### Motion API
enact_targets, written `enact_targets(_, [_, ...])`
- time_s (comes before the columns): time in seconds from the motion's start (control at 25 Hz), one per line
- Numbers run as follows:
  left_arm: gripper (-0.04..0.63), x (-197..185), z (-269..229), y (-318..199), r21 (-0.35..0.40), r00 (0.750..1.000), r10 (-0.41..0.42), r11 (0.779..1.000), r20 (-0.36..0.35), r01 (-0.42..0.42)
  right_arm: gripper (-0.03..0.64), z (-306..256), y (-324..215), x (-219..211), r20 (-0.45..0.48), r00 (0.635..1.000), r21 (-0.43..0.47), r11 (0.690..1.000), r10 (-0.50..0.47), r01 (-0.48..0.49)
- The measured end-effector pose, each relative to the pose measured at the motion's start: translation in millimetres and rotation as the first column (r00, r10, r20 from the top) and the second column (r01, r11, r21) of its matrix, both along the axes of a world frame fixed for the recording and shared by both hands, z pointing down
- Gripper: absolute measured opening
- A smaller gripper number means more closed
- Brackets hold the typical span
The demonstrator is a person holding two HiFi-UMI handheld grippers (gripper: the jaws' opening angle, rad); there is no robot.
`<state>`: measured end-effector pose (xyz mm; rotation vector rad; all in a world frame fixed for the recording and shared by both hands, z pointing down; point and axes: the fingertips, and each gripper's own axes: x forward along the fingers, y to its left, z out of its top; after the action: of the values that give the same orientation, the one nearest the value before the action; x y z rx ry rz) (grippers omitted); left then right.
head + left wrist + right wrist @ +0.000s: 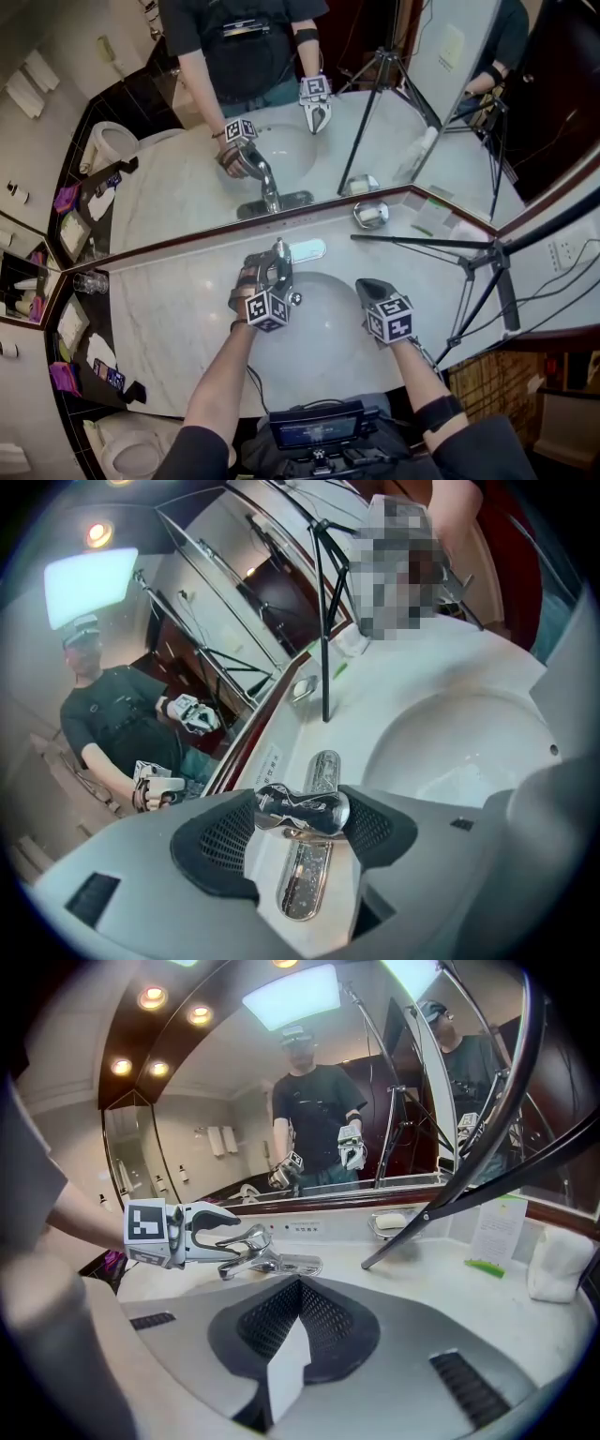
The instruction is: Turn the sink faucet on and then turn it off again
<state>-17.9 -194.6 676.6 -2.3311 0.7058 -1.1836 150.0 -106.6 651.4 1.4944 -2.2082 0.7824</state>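
Note:
The chrome faucet (278, 255) stands at the back rim of the white basin (323, 352), under the mirror. My left gripper (270, 272) reaches in from the left, and its two pads close on the ends of the faucet handle (314, 810). That handle fills the whole gap of the left gripper (302, 808); the chrome deck plate (305, 883) shows below it. From the right gripper view the left gripper (220, 1232) is seen around the handle (251, 1237). My right gripper (368, 285) hovers over the basin's right side, shut and empty (298, 1283). No water stream shows.
A black tripod leg (422, 242) crosses the counter right of the faucet, beside a soap dish (370, 215). A paper card (497, 1227), a green item (486, 1266) and a white folded cloth (558, 1265) lie at the right. A glass (91, 282) stands left; a toilet (131, 455) is below.

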Motion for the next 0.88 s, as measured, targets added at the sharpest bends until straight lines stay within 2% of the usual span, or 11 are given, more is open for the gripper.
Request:
enact_targets(0.16, [0.253,5.8,1.7,-6.6,-0.002,1.000,-0.009,1.000,-0.012,0.009,0.021,-0.1,-0.6,7.6,0.006,1.000,0.002,1.000,0.018,-0.018])
enact_targets(0.32, [0.114,10.1,1.7,-5.1,0.009,1.000,-0.006,1.000,-0.009,0.006,0.021,1.8,-1.2,11.3,0.014,0.999,-0.001,1.000,0.031,-0.031])
enact_targets(0.64, [0.110,9.3,0.7,-7.6,-0.024,1.000,-0.017,1.000,-0.015,0.016,0.021,6.0,1.1,6.6,0.027,0.999,-0.008,1.000,0.024,-0.023])
enact_targets(0.88, [0.095,9.4,-8.9,-18.6,-0.068,0.997,-0.052,0.997,-0.065,0.047,0.021,7.0,1.0,6.9,0.025,0.999,-0.011,1.000,0.021,-0.021])
